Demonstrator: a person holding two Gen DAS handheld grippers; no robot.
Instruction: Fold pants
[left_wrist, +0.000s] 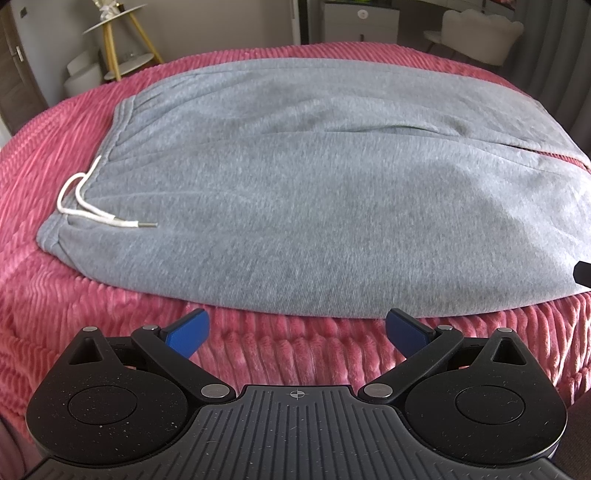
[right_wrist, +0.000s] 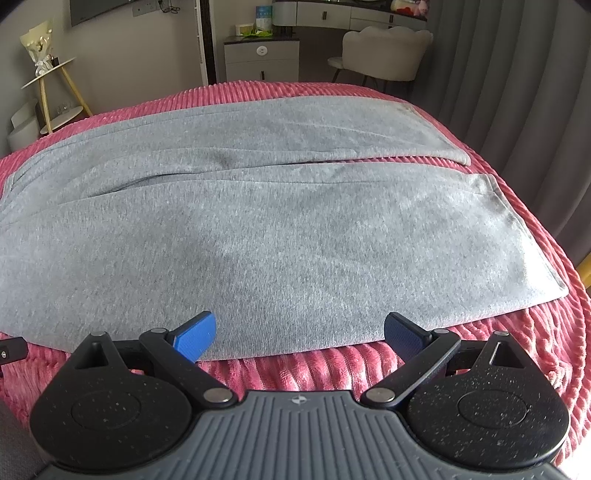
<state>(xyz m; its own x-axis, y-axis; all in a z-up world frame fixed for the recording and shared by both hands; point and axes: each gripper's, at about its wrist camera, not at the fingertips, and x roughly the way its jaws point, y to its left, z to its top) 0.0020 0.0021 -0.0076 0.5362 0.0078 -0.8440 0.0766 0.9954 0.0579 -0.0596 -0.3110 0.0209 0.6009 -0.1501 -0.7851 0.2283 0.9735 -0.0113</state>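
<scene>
Grey sweatpants (left_wrist: 303, 192) lie flat on a pink ribbed blanket (left_wrist: 288, 354), waistband to the left with a white drawstring (left_wrist: 92, 206) on it. In the right wrist view the pants (right_wrist: 280, 236) stretch to the right, both leg hems at the right end, one leg behind the other. My left gripper (left_wrist: 295, 325) is open and empty, just short of the near edge of the pants. My right gripper (right_wrist: 299, 328) is open and empty, its blue fingertips (right_wrist: 195, 336) over the near edge of the near leg.
The blanket (right_wrist: 546, 350) covers a bed that drops off at the front and right. Behind it stand a small gold-legged side table (right_wrist: 51, 74), a white nightstand (right_wrist: 262, 59) and a cream chair (right_wrist: 384, 51). Grey curtains (right_wrist: 517, 92) hang at the right.
</scene>
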